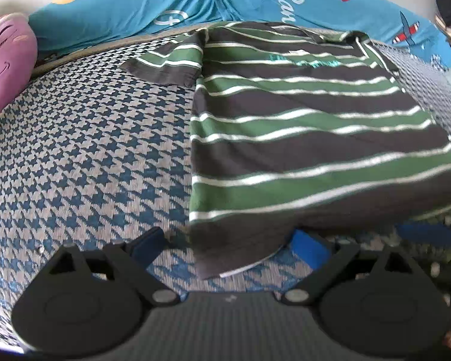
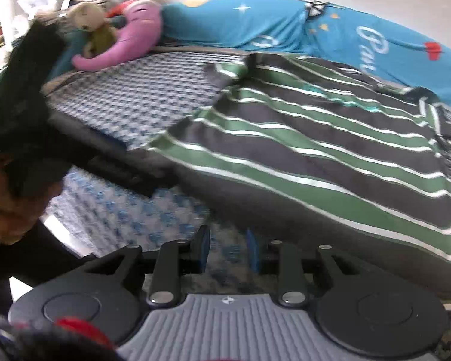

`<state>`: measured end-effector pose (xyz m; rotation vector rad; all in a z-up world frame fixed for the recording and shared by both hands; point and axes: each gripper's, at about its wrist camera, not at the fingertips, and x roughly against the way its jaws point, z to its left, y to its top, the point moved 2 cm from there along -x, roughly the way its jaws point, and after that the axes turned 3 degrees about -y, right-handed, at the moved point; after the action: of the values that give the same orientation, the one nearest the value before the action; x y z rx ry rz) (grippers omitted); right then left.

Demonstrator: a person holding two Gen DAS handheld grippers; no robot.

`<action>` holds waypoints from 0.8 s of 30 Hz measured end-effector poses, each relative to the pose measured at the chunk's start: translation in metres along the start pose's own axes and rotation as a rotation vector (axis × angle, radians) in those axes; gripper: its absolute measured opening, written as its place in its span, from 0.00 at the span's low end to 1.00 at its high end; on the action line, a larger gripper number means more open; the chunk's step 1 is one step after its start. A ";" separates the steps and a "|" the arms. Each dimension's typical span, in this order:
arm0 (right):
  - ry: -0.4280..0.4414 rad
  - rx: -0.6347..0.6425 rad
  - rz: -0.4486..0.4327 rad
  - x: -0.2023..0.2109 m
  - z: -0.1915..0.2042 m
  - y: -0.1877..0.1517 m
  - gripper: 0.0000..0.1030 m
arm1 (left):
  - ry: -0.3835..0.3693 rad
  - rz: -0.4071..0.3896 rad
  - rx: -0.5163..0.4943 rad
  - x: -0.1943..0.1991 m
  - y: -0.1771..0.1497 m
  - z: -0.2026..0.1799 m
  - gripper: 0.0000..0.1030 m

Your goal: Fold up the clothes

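Ahead of both your grippers: houndstooth bed cover [image 1: 84, 156], blue and grey, running to a blue printed pillow [image 1: 177, 3] at the far edge. Striped shirt [image 1: 300, 126], green, dark grey and white, lies flat just beyond your fingers, one sleeve spread to the left. Purple plush toy [image 1: 6, 57] sits far left of your left gripper. Your left gripper [image 1: 231, 243] stands wide open, the shirt's near hem corner lying between its fingers. Your right gripper [image 2: 227, 248] is narrowly parted, holding nothing, just short of the hem.

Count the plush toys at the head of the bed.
2, right wrist view: a pink plush toy by the blue pillow, a beige-and-green plush toy against its left. More may be hidden.
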<state>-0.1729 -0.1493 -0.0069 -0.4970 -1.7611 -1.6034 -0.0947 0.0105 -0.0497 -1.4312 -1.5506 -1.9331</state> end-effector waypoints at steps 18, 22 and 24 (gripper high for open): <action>-0.162 0.049 -0.066 -0.007 -0.001 0.011 0.26 | -0.013 -0.021 0.184 -0.010 0.024 0.021 0.93; -0.179 0.061 -0.072 -0.012 -0.003 0.015 0.26 | -0.005 -0.023 0.202 -0.013 0.028 0.024 0.93; -0.180 0.068 -0.071 -0.016 -0.004 0.016 0.26 | -0.002 -0.024 0.213 -0.014 0.029 0.025 0.93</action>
<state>-0.1501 -0.1478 -0.0066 -0.5669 -1.9802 -1.5832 -0.0539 0.0161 -0.0460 -1.3305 -1.7232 -1.7193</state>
